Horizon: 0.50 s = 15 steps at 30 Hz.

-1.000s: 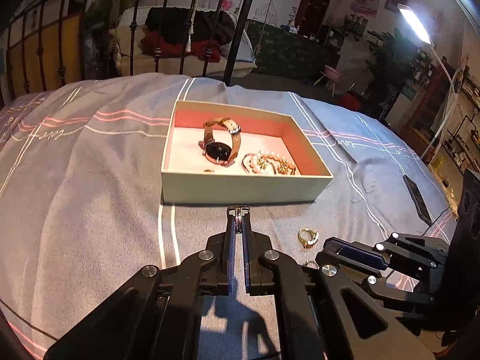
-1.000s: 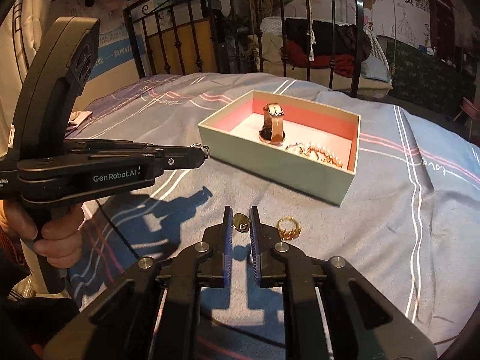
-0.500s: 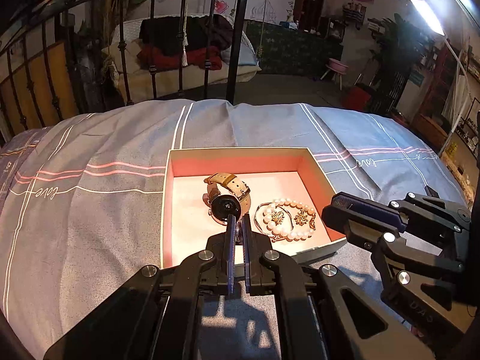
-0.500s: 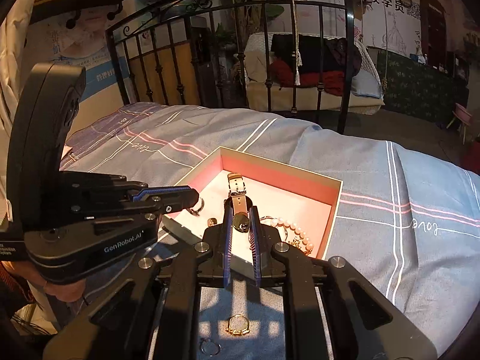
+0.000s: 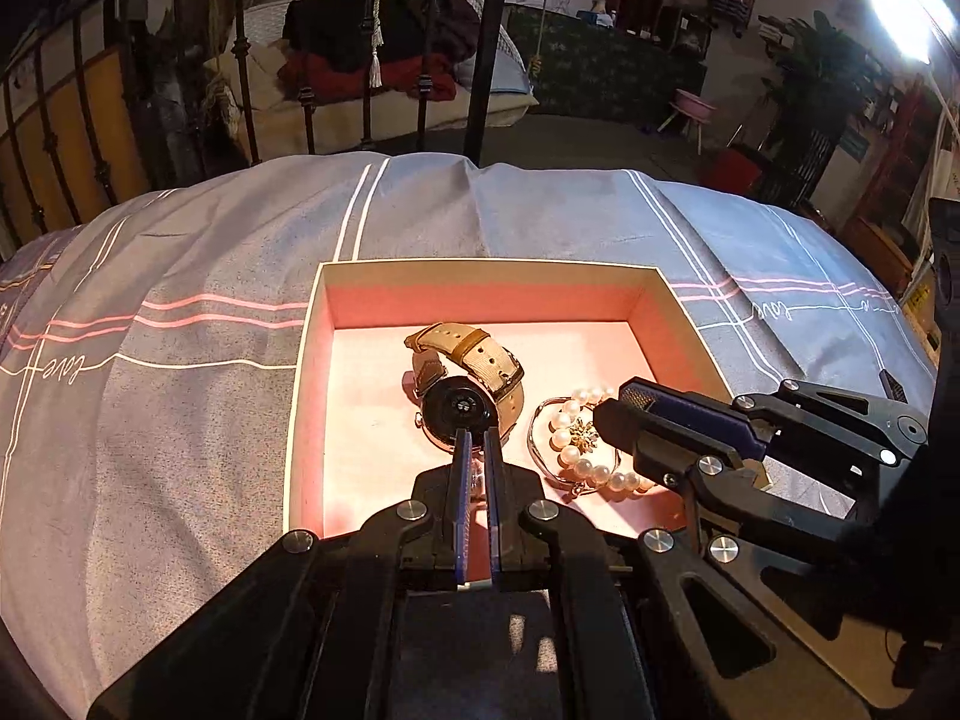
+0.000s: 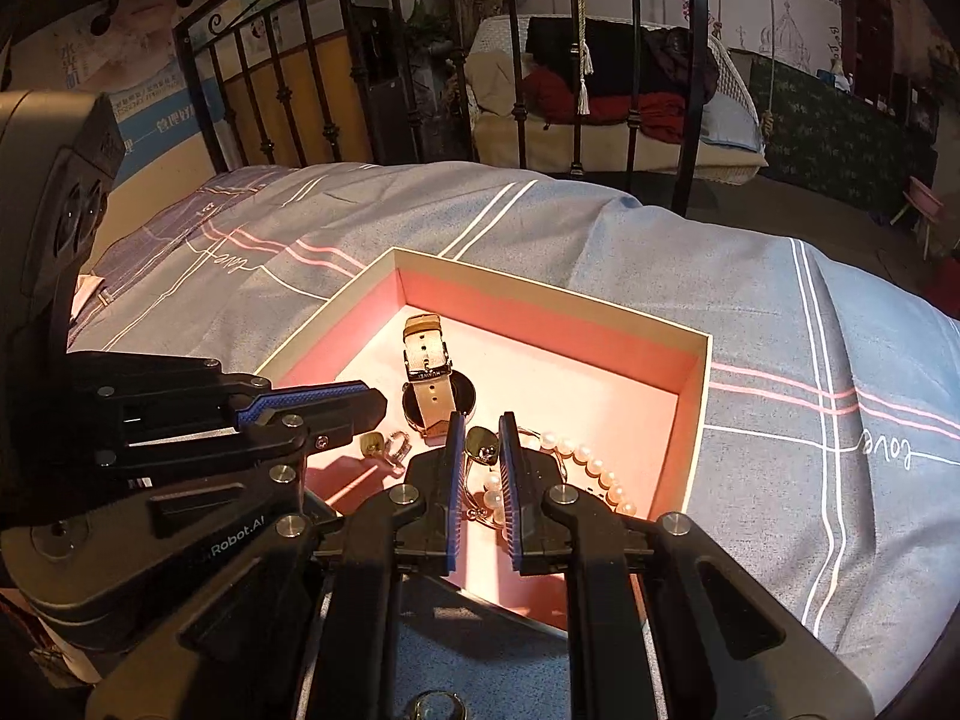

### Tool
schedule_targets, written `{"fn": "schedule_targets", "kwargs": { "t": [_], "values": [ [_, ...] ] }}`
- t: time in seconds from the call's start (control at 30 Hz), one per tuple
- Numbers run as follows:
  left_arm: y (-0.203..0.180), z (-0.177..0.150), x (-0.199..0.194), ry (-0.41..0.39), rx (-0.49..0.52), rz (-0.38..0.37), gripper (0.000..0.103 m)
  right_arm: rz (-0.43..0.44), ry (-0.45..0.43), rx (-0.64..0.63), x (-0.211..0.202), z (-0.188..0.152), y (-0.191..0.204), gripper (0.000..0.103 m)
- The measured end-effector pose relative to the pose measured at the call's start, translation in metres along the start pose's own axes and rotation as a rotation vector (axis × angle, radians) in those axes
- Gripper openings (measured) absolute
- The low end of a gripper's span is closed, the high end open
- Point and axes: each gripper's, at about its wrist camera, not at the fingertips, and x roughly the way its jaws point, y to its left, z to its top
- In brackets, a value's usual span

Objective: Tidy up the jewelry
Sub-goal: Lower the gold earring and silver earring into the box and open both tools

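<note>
**Both tools over the box, each with a small piece**

Right tool [image 6: 478,444] nearly closed on a small gold earring [image 6: 480,443], hanging directly above the pink-lined box [image 6: 699,360], just over the pearl bracelet [image 6: 591,468]. Left tool [image 5: 474,450] pinched to a thin slit around a small silvery piece [image 5: 476,480], too hidden to name, beside the watch [image 5: 465,387]. Straight below: box floor. Release only.
</note>
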Motion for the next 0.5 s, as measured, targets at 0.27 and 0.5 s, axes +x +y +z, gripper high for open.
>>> {"fn": "schedule_targets", "kwargs": {
  "t": [0.27,0.5],
  "values": [
    [-0.001,0.0,0.014,0.033,0.009,0.013,0.004,-0.004,0.027,0.0,0.01,-0.001,-0.002,0.012],
    [-0.003,-0.001,0.019,0.049,0.02,0.031,0.004,-0.01,0.043,0.005,0.014,-0.001,-0.005,0.012]
  ]
}}
